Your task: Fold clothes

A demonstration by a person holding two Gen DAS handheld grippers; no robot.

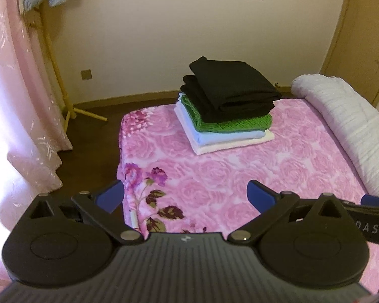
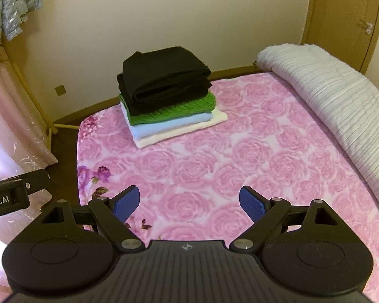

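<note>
A stack of folded clothes [image 1: 227,106] sits on the far part of the bed: black garments on top, then a green knit, a light blue piece and a white one at the bottom. It also shows in the right wrist view [image 2: 169,93]. My left gripper [image 1: 187,197] is open and empty, held above the near left part of the bed. My right gripper [image 2: 189,203] is open and empty above the near middle of the bed. Both are well short of the stack. The left gripper's body [image 2: 10,197] shows at the left edge of the right wrist view.
The bed has a pink rose-patterned blanket [image 2: 240,156]. A rolled white quilt [image 2: 328,96] lies along its right side. A pink curtain [image 1: 17,101] and a wooden rack [image 1: 60,85] with a hanging jacket [image 2: 7,10] stand left. A door [image 2: 353,20] is at the far right.
</note>
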